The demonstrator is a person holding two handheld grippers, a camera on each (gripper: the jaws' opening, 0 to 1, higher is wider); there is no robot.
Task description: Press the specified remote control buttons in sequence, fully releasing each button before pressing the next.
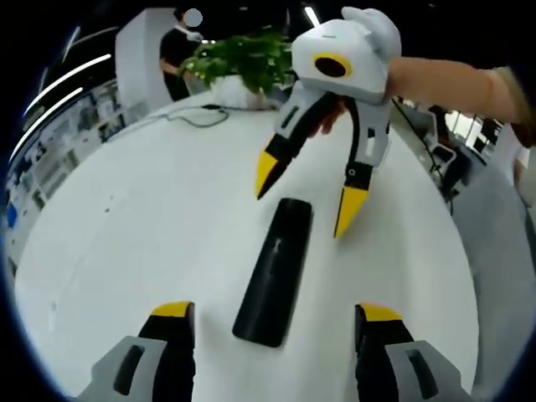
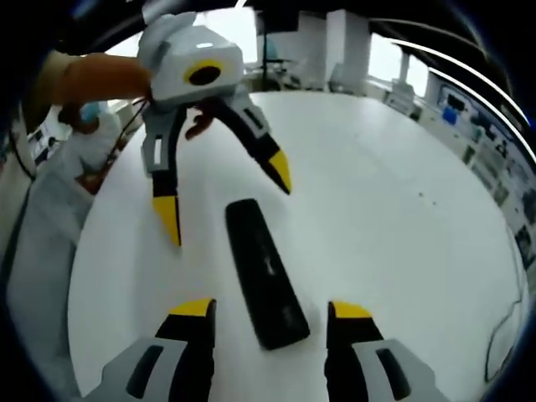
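Left gripper view: the left gripper has its two yellow-tipped jaws spread wide at the bottom of the picture, gripping nothing, and the near end of the black remote control lies between them on the white table. The remote lies flat and runs away from the camera. Past its far end hangs the right gripper, jaws also wide apart and empty, tips pointing down just above the remote's far end, without clearly touching it. A person's hand shows behind that gripper's body. This view adds a leafy green plant at the far table edge, a dark cable near it and a person in dark clothes standing beyond

Right gripper view: the right gripper stands wide open and empty, the remote's end between its jaws, and small pale markings show on the remote's face. The left gripper hangs opposite, held open. Here a row of windows and shelving lines the far wall, and a person in light clothes sits beside the table
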